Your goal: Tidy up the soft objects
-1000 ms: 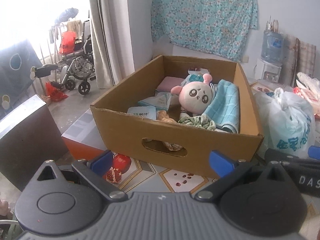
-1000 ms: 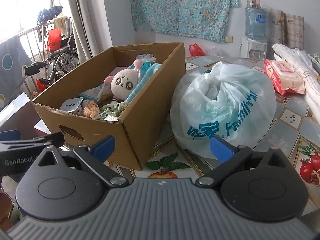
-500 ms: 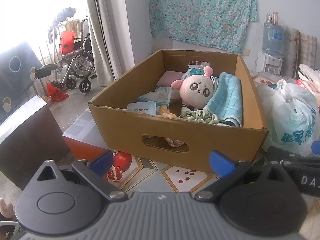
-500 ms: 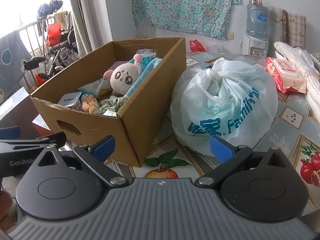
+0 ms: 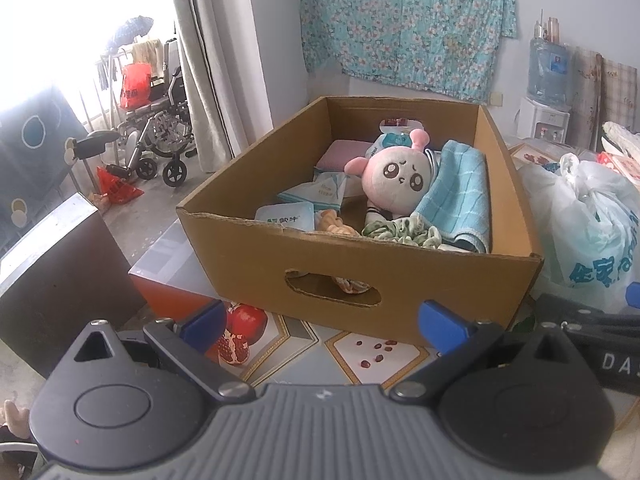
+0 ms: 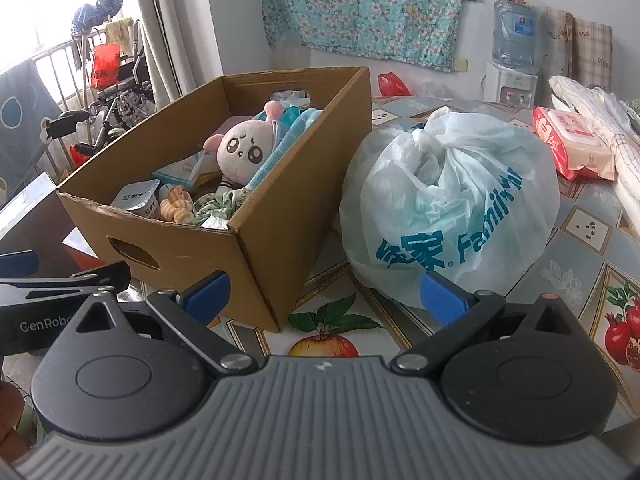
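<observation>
L gripper [image 5: 324,322] is spread wide w/ nothing between its blue pads, held low in front of the cardboard box [image 5: 360,280], facing the handle cut-out. R gripper [image 6: 326,294] is likewise wide apart & empty, aimed at the box's near right corner and the gap beside the white plastic bag [image 6: 452,208]. Box sits on a table [image 6: 580,256] covered w/ a fruit-print cloth; the tied bag w/ blue lettering stands just beside the box's right wall, looks to be touching it.

Inside box: pink plush toy [image 5: 394,178] lying about mid-box, face up toward cam; folded light-blue towel [image 5: 456,196] leaning along the right wall, against the plush; green scrunchie [image 5: 400,232] at the front, below the plush; small orange-cream braided item [image 5: 336,226] left of the scrunchie; tissue packs [image 5: 316,196] on the left side; pink pad [image 5: 344,152] toward the back.

A pink wipes pack [image 6: 572,142] lies on the table well behind the bag.
</observation>
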A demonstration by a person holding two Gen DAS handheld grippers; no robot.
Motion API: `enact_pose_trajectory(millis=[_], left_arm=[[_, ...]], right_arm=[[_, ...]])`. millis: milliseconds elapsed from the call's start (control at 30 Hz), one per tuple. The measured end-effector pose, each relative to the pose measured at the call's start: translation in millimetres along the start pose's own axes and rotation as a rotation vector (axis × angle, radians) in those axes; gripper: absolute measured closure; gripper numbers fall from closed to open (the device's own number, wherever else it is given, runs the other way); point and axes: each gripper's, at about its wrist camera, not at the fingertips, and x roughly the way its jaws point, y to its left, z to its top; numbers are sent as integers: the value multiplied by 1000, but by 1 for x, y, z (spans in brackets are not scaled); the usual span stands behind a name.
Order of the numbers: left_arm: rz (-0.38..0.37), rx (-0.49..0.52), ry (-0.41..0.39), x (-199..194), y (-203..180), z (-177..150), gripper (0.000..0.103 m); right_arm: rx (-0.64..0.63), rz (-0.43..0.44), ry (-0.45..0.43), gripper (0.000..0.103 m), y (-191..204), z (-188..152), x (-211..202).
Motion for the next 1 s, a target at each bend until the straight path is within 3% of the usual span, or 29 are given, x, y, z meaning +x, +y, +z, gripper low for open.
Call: enact_pose_trajectory(millis=[1000], left_arm=[[-9, 8, 52, 14, -1, -3, 0]], right_arm=[[-1, -13, 56, 1, -1, -2, 15]])
